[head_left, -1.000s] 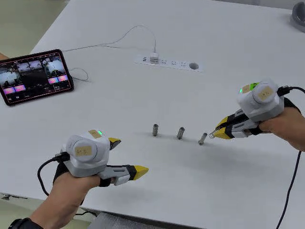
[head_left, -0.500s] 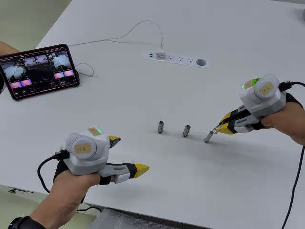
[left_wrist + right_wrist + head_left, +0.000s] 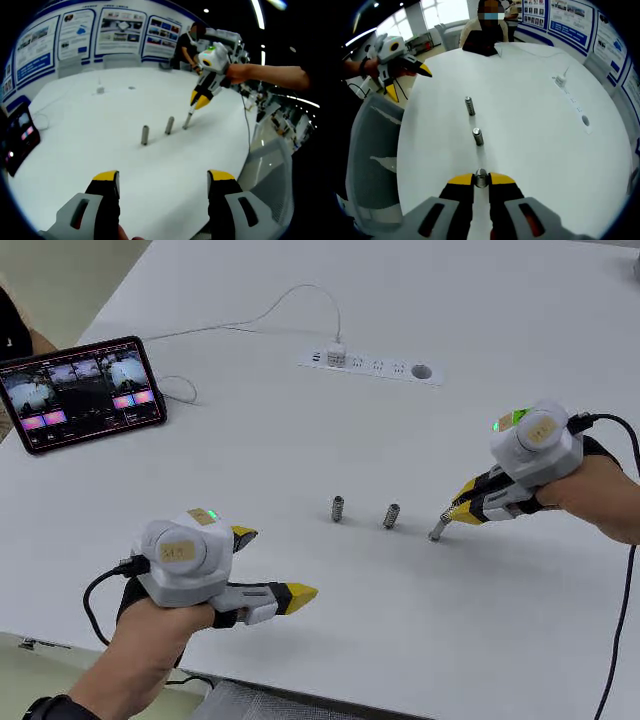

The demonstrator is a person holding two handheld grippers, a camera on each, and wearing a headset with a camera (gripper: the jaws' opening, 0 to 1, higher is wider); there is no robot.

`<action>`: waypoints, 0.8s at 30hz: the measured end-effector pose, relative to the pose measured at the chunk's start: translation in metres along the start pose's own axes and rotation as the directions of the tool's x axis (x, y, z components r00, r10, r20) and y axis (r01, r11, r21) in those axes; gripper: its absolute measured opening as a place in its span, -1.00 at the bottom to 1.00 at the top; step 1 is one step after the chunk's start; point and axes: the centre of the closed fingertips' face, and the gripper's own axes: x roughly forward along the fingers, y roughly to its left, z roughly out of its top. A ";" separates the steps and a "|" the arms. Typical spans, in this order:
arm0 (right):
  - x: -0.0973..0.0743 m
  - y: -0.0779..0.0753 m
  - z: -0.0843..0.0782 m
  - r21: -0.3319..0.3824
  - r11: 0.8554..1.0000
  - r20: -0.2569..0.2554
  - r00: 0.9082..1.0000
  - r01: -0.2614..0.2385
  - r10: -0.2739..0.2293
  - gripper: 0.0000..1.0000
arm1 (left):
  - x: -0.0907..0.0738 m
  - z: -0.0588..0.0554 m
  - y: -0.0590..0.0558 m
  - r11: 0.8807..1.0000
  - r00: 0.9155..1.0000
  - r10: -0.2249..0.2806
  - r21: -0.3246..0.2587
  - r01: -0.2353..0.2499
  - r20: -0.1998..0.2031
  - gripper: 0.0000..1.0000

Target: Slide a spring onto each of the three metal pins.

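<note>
The yellow-tipped right gripper (image 3: 480, 182) is clamped on a small coiled steel spring (image 3: 480, 176) at the top of the end short metal pin (image 3: 437, 531) on the white table (image 3: 300, 420). Its jaws hide that pin in the right gripper view, and how far the coil sits over it is too small to make out. The middle pin (image 3: 391, 516) and far pin (image 3: 338, 508) stand upright in line, each wearing a spring. The yellow-tipped left gripper (image 3: 163, 176) hovers well apart near the table edge, jaws spread wide with nothing between them.
</note>
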 end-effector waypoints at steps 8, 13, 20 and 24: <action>0.007 0.001 -0.002 -0.018 1.000 -0.019 1.000 -0.005 0.005 -0.75 | -0.002 -0.004 -0.001 1.000 1.000 0.000 -0.002 0.000 -0.007 0.44; 0.014 0.001 -0.001 -0.033 0.999 -0.032 0.999 -0.007 0.006 -0.75 | -0.002 -0.004 -0.001 1.000 1.000 0.001 -0.002 -0.001 -0.007 0.45; 0.022 0.002 -0.003 -0.048 0.999 -0.049 0.999 -0.012 0.009 -0.75 | -0.004 -0.003 0.000 1.000 1.000 0.003 -0.002 -0.003 -0.007 0.44; 0.026 0.002 -0.005 -0.053 0.998 -0.055 0.998 -0.014 0.011 -0.75 | -0.005 -0.003 0.001 1.000 1.000 0.004 -0.002 -0.004 -0.008 0.44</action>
